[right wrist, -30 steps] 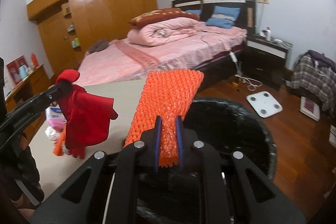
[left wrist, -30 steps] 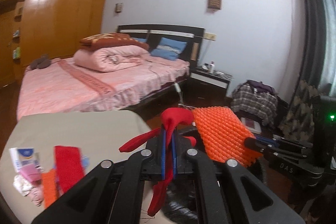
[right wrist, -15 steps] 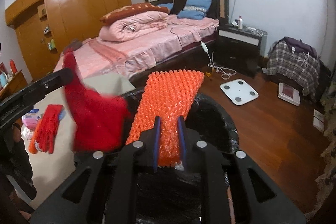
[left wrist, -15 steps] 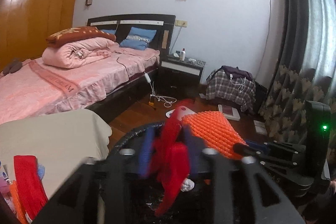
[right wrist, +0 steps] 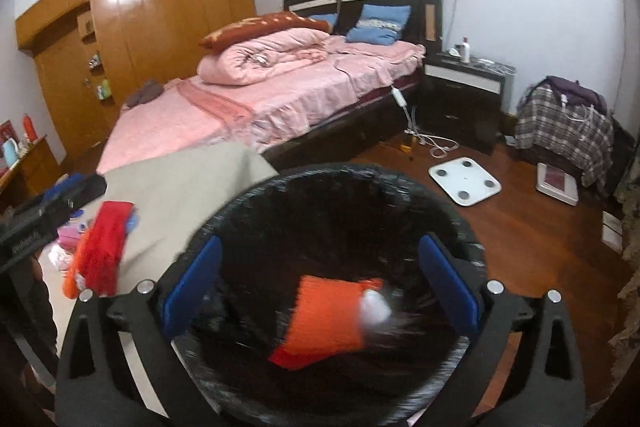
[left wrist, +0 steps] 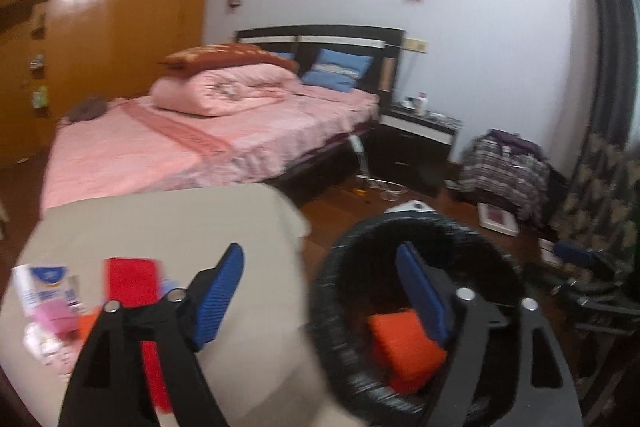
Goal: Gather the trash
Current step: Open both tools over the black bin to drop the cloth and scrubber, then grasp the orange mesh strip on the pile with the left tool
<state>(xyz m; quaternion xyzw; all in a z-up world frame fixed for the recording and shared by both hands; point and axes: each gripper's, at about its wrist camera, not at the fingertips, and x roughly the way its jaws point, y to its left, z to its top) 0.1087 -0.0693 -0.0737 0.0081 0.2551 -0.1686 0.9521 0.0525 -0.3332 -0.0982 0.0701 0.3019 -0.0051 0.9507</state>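
A black-lined trash bin [right wrist: 436, 203] stands beside a beige table [right wrist: 180, 183]. An orange bubble-wrap piece [right wrist: 328, 315] lies inside it, with a red scrap [right wrist: 286, 359] under it and a white bit [right wrist: 376, 307]. My right gripper [right wrist: 320, 283] is open and empty over the bin. My left gripper [left wrist: 320, 283] is open and empty, between the table [left wrist: 160, 223] and the bin [left wrist: 340, 307]; the orange piece [left wrist: 400, 351] shows in the bin. A red cloth strip [left wrist: 130, 283] and small packets [left wrist: 44, 291] lie on the table's left. The red strip also shows in the right wrist view [right wrist: 104, 243].
A pink bed [right wrist: 260, 99] fills the back. A black nightstand [right wrist: 464, 91] stands right of it. A white scale [right wrist: 464, 185] and cables lie on the wood floor. A plaid-covered heap [right wrist: 564, 123] sits at the right. A wooden wardrobe [right wrist: 120, 35] lines the left wall.
Both grippers have opened. The orange bubble wrap and the red scrap have dropped into the bin. My left gripper has swung back left toward the table.
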